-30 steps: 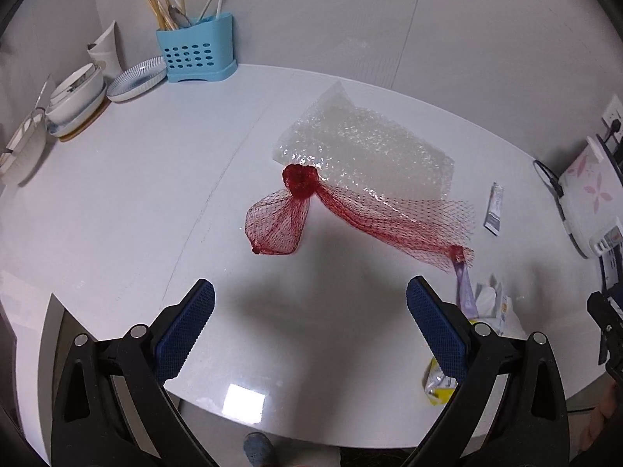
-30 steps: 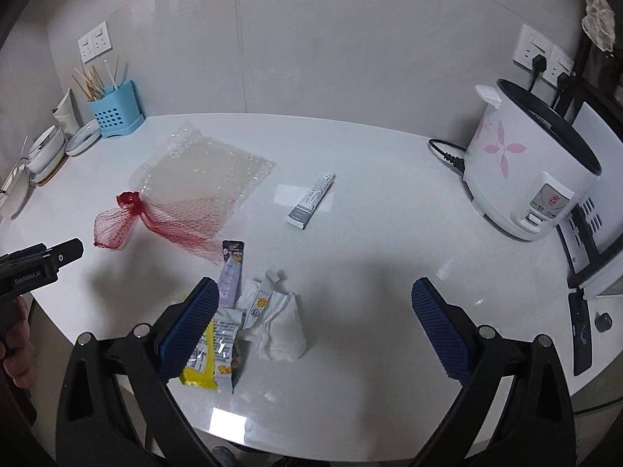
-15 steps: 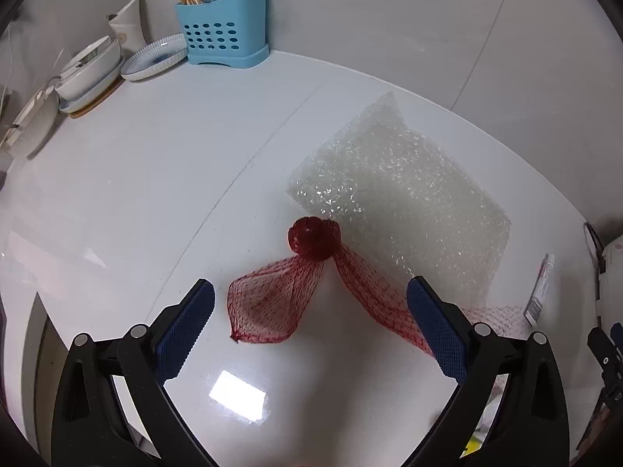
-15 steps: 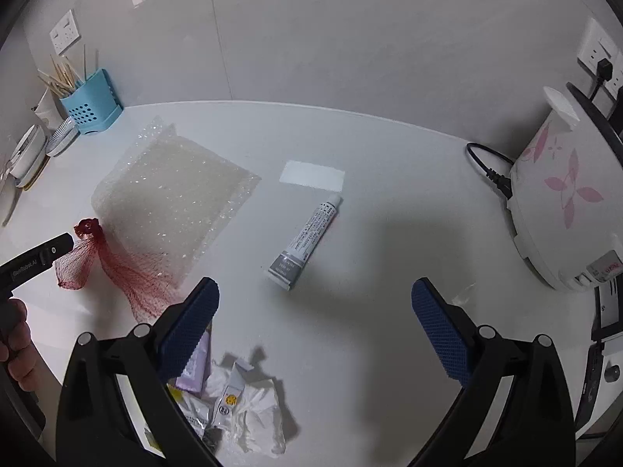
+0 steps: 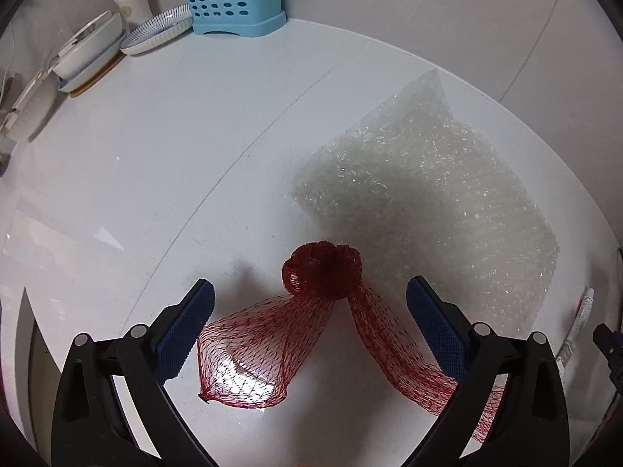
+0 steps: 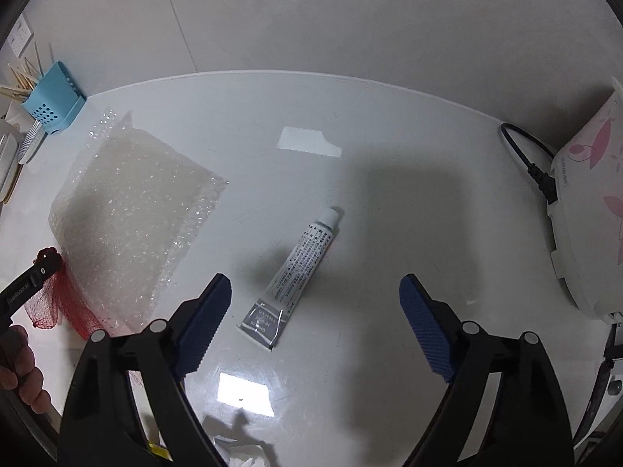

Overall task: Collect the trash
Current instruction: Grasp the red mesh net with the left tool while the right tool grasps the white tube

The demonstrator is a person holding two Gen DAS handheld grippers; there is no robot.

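Trash on the white table (image 5: pixel 136 163), several pieces. Red mesh net bag (image 5: pixel 311 303) lies flat, its knotted bunch at the near corner of the bubble wrap sheet (image 5: pixel 420 194), one tail running along the sheet's near edge

Your left gripper (image 5: pixel 311 323) points steeply down over the net; jaws wide, nothing pinched. The knot sits between the blue pads (image 5: pixel 183 330), just ahead of them; pads clear of the mesh as far as the view shows. One net lobe lies by the left pad, the other passes under the right finger

Your right gripper (image 6: pixel 315 323) hangs over the grey-and-white tube (image 6: pixel 300 272), which lies diagonal on the table, cap away from you, crimped end near. Jaws have just been closing a little, remain broadly apart; the tube's crimped end lies between the pads, untouched

In the right wrist view your left hand (image 6: pixel 19 366) is at the left edge. Crumpled white scraps (image 6: pixel 241 451) at the bottom edge; details too small to tell

Away from the trash: blue utensil holder (image 5: pixel 229 0), stacked dishes (image 5: pixel 93 50), rice cooker (image 6: pixel 588 210) with black cord (image 6: pixel 525 155)
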